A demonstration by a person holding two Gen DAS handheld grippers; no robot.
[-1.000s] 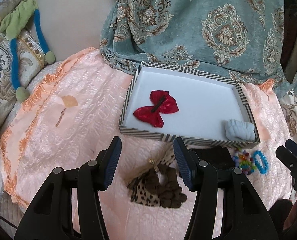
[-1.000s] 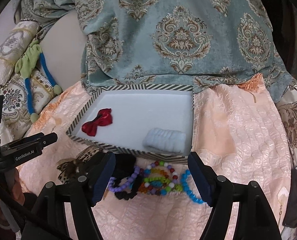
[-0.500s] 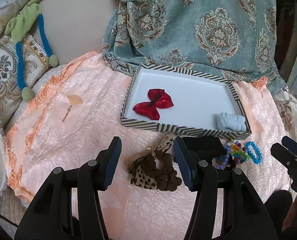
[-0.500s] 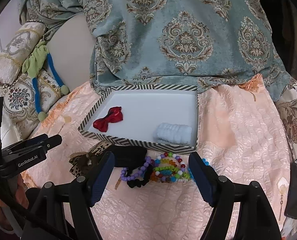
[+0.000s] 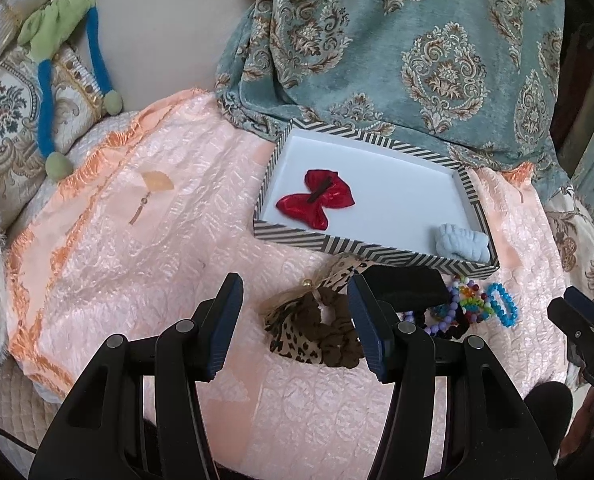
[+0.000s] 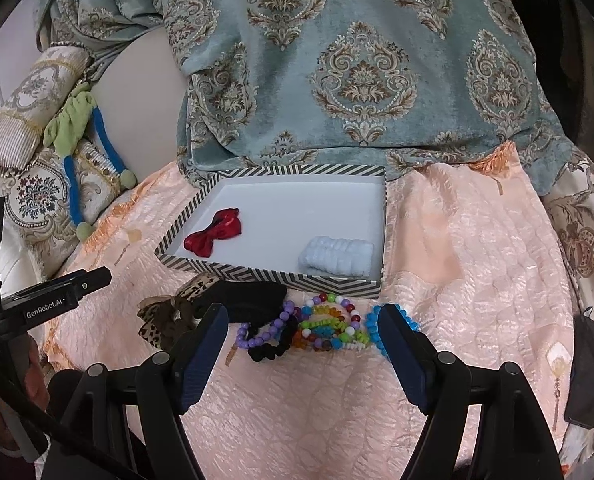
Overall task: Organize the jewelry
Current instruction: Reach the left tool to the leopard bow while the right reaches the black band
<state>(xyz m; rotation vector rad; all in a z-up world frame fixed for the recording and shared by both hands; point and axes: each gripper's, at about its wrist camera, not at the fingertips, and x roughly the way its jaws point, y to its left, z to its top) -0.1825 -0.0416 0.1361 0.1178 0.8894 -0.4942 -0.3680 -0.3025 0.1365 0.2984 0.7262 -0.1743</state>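
Note:
A striped-rim white tray (image 5: pixel 329 242) (image 6: pixel 273 274) holds a red bow (image 5: pixel 316 199) (image 6: pixel 213 232) and a pale blue scrunchie (image 5: pixel 462 242) (image 6: pixel 337 258). In front of it on the pink cloth lie a leopard-print scrunchie (image 5: pixel 313 326) (image 6: pixel 165 314), a black piece (image 5: pixel 405 284) (image 6: pixel 249 298) and a pile of coloured bead bracelets (image 5: pixel 473 306) (image 6: pixel 325 326). My left gripper (image 5: pixel 295 324) is open and empty, just above the leopard scrunchie. My right gripper (image 6: pixel 303 356) is open and empty, just short of the bracelets.
A teal patterned blanket (image 6: pixel 357 72) rises behind the tray. Embroidered cushions with a green and blue plush toy (image 5: pixel 63 40) lie at the left. A dark phone (image 6: pixel 585 384) lies at the right edge of the pink cloth (image 5: pixel 137 240).
Both grippers have pulled back and risen a little, so the tray and the loose items look smaller and farther. Both stay open.

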